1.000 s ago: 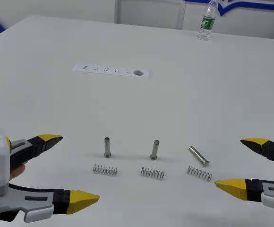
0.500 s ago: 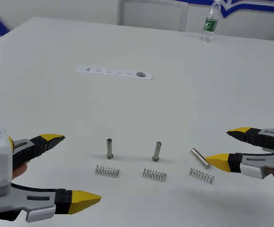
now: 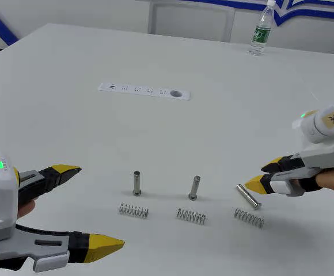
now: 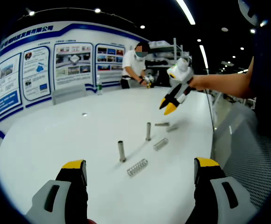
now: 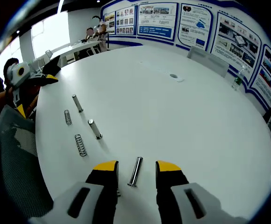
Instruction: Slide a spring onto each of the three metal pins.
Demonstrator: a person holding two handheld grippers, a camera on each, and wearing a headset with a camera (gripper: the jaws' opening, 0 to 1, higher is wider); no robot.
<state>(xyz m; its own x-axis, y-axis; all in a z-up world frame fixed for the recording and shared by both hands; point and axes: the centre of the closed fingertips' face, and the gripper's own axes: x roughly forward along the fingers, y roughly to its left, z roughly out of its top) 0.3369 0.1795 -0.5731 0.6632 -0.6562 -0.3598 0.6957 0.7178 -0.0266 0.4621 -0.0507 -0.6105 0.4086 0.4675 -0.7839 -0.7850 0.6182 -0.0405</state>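
Two metal pins stand upright on the white table, the left pin and the middle pin. The third pin lies on its side at the right. A spring lies in front of each: left spring, middle spring, right spring. My right gripper is open, its yellow tips just above the lying pin's far end. In the right gripper view the lying pin sits between the jaws of the right gripper. My left gripper is wide open at the near left and holds nothing.
A white power strip lies flat in the table's middle. A plastic bottle stands at the far edge. A person stands beyond the table. The near table edge runs just behind both grippers.
My right gripper has moved left and away from me to the lying pin, and its jaws have narrowed around it. The left gripper, pins and springs have stayed put.
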